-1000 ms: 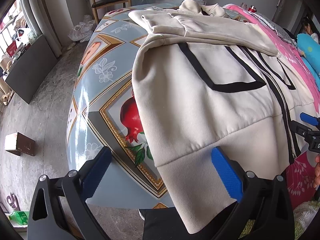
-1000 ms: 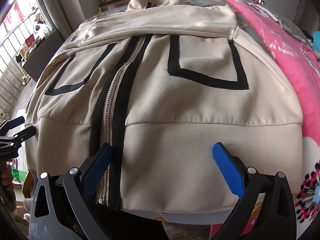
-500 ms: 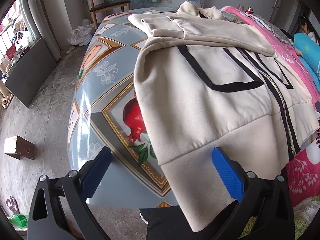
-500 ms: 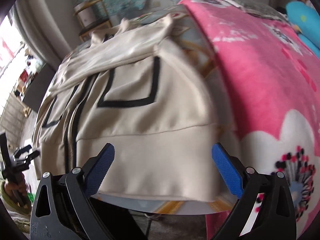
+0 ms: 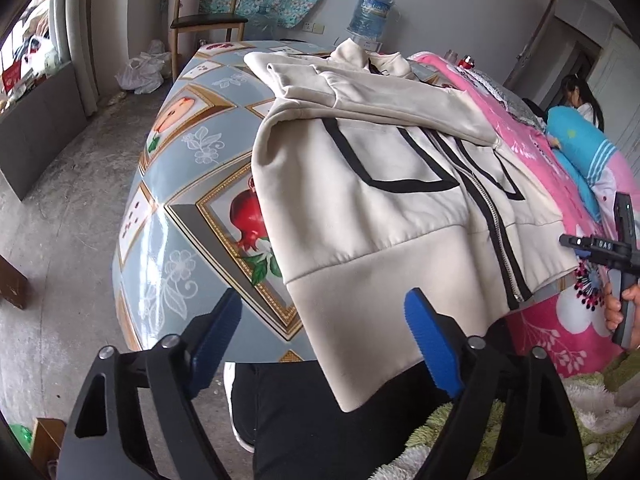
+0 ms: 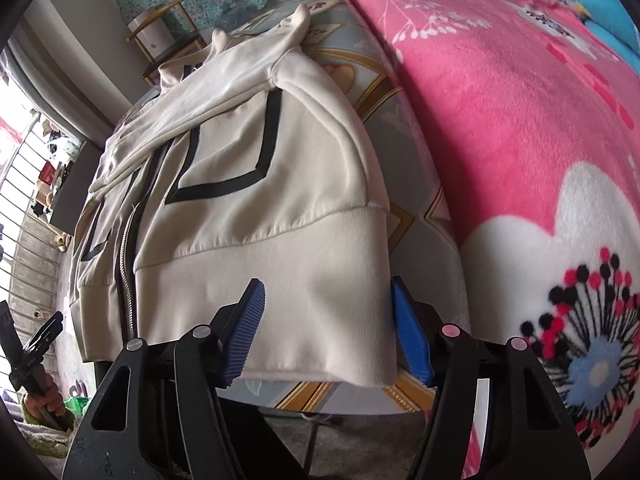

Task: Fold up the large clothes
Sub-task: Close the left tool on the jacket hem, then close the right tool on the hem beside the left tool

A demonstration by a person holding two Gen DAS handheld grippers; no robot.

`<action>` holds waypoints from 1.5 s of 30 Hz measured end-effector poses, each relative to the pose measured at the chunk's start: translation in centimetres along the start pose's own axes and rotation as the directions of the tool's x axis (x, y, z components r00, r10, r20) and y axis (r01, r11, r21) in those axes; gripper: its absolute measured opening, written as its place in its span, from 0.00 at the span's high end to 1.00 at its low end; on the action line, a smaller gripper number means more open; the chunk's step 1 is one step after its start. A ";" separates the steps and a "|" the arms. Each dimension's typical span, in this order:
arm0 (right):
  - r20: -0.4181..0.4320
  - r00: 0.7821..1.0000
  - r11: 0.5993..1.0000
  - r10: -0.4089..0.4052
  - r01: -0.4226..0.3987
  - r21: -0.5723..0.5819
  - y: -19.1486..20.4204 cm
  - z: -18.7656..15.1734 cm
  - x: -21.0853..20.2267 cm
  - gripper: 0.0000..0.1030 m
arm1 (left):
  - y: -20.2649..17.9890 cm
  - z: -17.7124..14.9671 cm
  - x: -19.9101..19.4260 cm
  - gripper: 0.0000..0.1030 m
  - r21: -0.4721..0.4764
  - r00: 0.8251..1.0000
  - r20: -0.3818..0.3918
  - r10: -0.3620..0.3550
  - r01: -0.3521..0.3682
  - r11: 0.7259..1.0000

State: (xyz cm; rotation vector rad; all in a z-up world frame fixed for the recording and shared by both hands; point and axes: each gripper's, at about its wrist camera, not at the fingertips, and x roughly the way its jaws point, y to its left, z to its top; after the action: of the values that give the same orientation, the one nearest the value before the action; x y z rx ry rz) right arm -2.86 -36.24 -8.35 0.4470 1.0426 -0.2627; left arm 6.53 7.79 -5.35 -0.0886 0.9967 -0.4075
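A cream zip jacket (image 5: pixel 384 208) with black stripes lies on the table, sleeves folded across its top, hem hanging over the near edge. My left gripper (image 5: pixel 324 336) is open, its jaws either side of the hem's left corner, not gripping. My right gripper (image 6: pixel 326 328) is open, narrower, its jaws around the hem's right corner (image 6: pixel 360 320) without pinching it. The jacket also shows in the right wrist view (image 6: pixel 248 184). The right gripper also shows in the left wrist view (image 5: pixel 600 246), and the left gripper in the right wrist view (image 6: pixel 36 344).
The table (image 5: pixel 180 184) has a blue cloth with fruit pictures. A pink flowered blanket (image 6: pixel 520 120) covers its right part. A chair (image 5: pixel 208 20) and a water bottle (image 5: pixel 370 12) stand behind. A person (image 5: pixel 580 96) sits at the far right.
My right gripper moved right to the hem's right corner and its jaws narrowed. My left gripper pulled back a little and stays open.
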 end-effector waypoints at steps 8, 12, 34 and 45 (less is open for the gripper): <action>-0.011 1.000 1.000 0.011 -0.011 0.021 -0.3 -0.3 -0.2 0.55 | 0.8 -0.4 1.2 0.64 -0.083 0.994 -0.052 -0.093 0.089 0.993; -0.016 1.000 1.000 0.011 -0.011 0.021 -0.1 -1.0 -0.3 0.56 | 1.5 -0.5 1.6 0.67 -0.129 0.991 -0.070 -0.114 0.105 0.986; 0.045 0.999 1.000 -0.020 0.019 0.021 0.3 -1.2 -0.8 0.92 | 0.3 -1.2 1.2 0.95 -0.145 0.992 -0.104 -0.075 0.059 0.988; 0.092 0.994 0.998 0.052 -0.055 0.039 1.0 -3.5 -6.8 0.96 | 3.0 0.8 -5.5 0.96 -0.103 0.997 -0.063 -0.040 0.033 0.994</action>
State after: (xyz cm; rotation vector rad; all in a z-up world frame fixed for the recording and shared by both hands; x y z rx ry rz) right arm -8.49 -33.69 -3.64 0.4956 0.9367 -0.2550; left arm 5.50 12.50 -1.30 -0.1873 1.0814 -0.3950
